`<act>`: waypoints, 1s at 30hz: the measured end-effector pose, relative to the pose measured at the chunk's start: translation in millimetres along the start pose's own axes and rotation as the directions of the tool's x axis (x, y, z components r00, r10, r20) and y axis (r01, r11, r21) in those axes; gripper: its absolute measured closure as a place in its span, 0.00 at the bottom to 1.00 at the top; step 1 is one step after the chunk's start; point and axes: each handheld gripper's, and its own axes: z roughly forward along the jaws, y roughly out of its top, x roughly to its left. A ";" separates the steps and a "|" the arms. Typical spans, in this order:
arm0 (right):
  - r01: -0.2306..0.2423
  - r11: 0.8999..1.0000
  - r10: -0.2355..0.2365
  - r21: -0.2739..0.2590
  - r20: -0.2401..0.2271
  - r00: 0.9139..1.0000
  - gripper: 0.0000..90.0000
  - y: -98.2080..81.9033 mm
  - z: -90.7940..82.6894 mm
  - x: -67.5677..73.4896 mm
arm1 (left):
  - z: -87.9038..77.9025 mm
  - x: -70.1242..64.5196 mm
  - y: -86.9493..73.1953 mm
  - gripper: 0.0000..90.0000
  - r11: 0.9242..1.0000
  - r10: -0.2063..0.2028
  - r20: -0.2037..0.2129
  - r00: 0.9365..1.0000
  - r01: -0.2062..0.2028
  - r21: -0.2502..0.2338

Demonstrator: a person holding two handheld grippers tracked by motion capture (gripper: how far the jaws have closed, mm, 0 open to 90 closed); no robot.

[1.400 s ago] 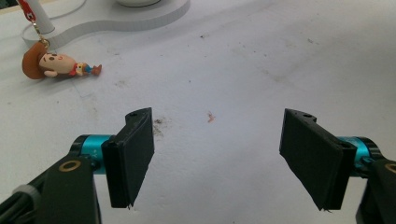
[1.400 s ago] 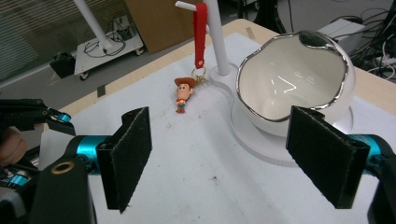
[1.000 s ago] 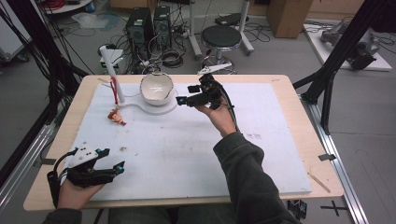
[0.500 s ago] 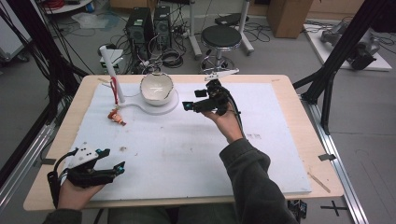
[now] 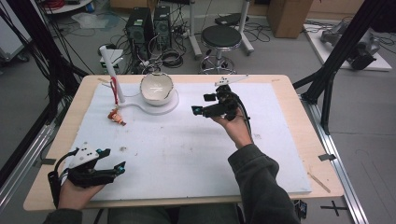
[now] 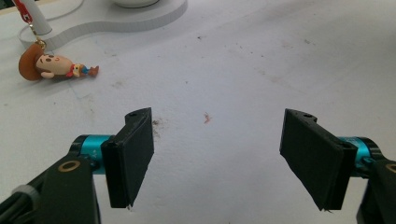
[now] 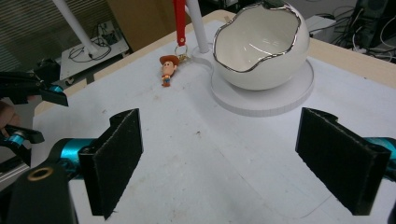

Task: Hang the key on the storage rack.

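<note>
A: High view first: where's the right gripper [image 5: 201, 103]?
B: Held above the sheet [image 5: 196, 154], just right of the bowl [image 5: 157, 88], jaws apart and empty. It points toward the bowl and the charm [image 5: 116, 116], so I'd judge one of them is the goal.
A: And the charm?
B: Lying flat on the sheet by the post [image 5: 112, 74], left of the bowl. A red strap [image 7: 179, 18] with a ring ties it to that post, which is probably why it sits so close.
A: The left gripper [image 5: 112, 161]?
B: Low at the near left corner, jaws wide, holding nothing, well apart from the charm.
A: Materials?
B: The bowl is glossy white, shaped like a cracked eggshell with a silvery jagged rim, on a flat white base [image 7: 261, 100]. The charm is a small cowboy figure with a brown hat. The sheet is matt and lightly stained, and the jaw pads look like black foam.
</note>
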 end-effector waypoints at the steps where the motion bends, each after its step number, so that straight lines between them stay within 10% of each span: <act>1: 0.000 1.000 0.000 0.000 0.000 1.000 0.16 0.0 0.0 0.0 | 0.4 -0.2 -0.1 0.29 1.000 -0.004 0.000 1.000 0.004 -0.003; 30: -0.001 1.000 0.001 -0.016 0.033 0.999 0.14 -35.6 -32.4 0.2 | 0.3 0.3 -0.1 0.29 1.000 -0.006 -0.001 1.000 0.006 -0.002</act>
